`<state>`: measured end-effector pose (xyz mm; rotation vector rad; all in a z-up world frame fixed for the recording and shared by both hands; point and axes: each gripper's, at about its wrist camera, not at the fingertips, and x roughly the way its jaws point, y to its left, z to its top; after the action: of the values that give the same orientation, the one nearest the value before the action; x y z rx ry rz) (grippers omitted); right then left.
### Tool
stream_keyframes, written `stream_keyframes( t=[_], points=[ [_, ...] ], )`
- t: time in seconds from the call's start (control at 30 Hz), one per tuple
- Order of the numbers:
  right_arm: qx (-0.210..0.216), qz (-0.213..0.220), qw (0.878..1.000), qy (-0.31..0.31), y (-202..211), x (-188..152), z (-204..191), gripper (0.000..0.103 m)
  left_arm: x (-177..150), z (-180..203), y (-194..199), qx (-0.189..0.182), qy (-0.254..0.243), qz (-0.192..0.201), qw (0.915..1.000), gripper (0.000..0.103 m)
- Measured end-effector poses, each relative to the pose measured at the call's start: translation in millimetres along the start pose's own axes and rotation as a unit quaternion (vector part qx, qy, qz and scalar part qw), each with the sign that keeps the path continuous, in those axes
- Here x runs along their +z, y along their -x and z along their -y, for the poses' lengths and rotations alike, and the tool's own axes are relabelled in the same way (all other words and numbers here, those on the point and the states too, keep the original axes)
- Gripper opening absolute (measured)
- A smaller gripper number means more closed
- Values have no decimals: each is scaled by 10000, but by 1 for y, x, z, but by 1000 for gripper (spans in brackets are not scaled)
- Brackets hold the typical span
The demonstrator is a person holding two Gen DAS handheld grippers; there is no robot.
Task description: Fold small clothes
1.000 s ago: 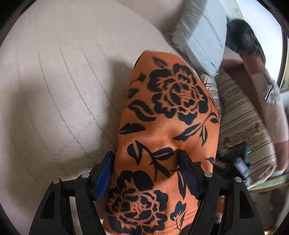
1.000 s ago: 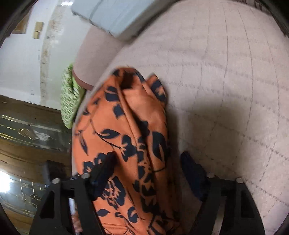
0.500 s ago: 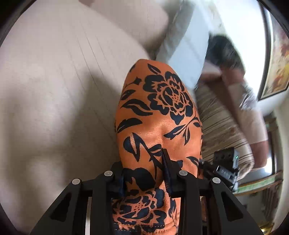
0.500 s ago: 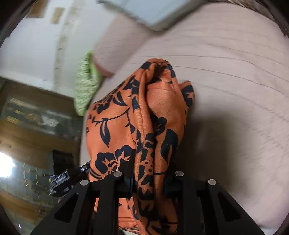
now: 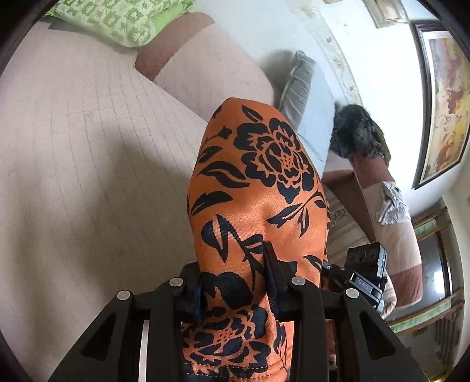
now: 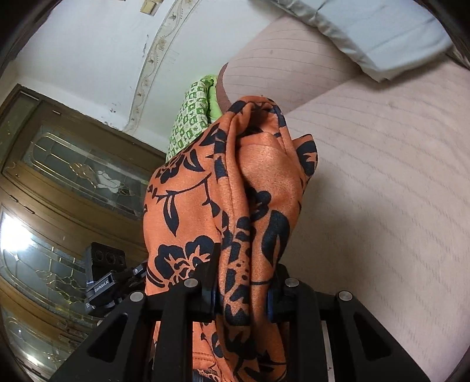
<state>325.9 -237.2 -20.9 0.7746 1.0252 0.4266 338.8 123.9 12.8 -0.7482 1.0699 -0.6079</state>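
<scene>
An orange garment with black flowers [image 5: 258, 182] hangs bunched between both grippers, lifted off the beige sofa seat [image 5: 88, 176]. My left gripper [image 5: 235, 282] is shut on one end of it, the cloth draping over and past the fingers. In the right wrist view the same garment [image 6: 235, 188] rises in folds from my right gripper [image 6: 243, 291], which is shut on its other end. The other gripper's camera block [image 5: 367, 270] shows at the lower right of the left view, and at the lower left [image 6: 102, 276] of the right view.
A grey-blue cushion [image 5: 311, 108] and a green patterned cushion [image 5: 126, 20] lie against the sofa back. A person [image 5: 379, 182] bends over at the right. A striped cushion [image 5: 343, 226] sits below them. A wooden cabinet with glass doors [image 6: 58, 188] stands left.
Both grippers went from open around the cloth to shut on it, then rose with the garment off the seat; more wall and room now show in both views.
</scene>
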Motion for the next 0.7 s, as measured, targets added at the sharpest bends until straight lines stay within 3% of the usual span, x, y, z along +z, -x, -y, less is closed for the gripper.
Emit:
stream_keyframes(
  t=[0.17,0.27,0.33,0.37,0.4,0.47,0.5,0.6,0.7],
  points=[
    [-101,-183,9998,-75,-41,29,38,23,22,-44,-64,65,211,-224,9995,31],
    [-190,-336,9989,-259,-72,37,72,23,32,-80,-117,259,598,-487,9967,34],
    [-356,-485,9976,-350,-95,33,99,25,30,-104,-142,713,965,-682,9904,44],
    [-454,-544,9968,-375,-109,26,118,27,29,-109,-148,672,975,-689,9906,53],
    [-428,-533,9965,-475,-116,21,131,37,29,-109,-147,624,956,-653,9913,53],
    [-85,-486,9939,-982,-119,19,148,41,31,-98,-139,707,776,-540,9930,52],
    [-93,-514,9941,-955,-114,23,142,44,30,-90,-132,753,650,-431,9941,52],
    [-703,-284,9967,-277,-89,29,108,50,20,-73,-116,964,435,-304,9939,52],
    [-691,-77,9974,-172,-62,20,90,54,-5,-66,-92,1010,352,-323,9937,54]
  ],
)
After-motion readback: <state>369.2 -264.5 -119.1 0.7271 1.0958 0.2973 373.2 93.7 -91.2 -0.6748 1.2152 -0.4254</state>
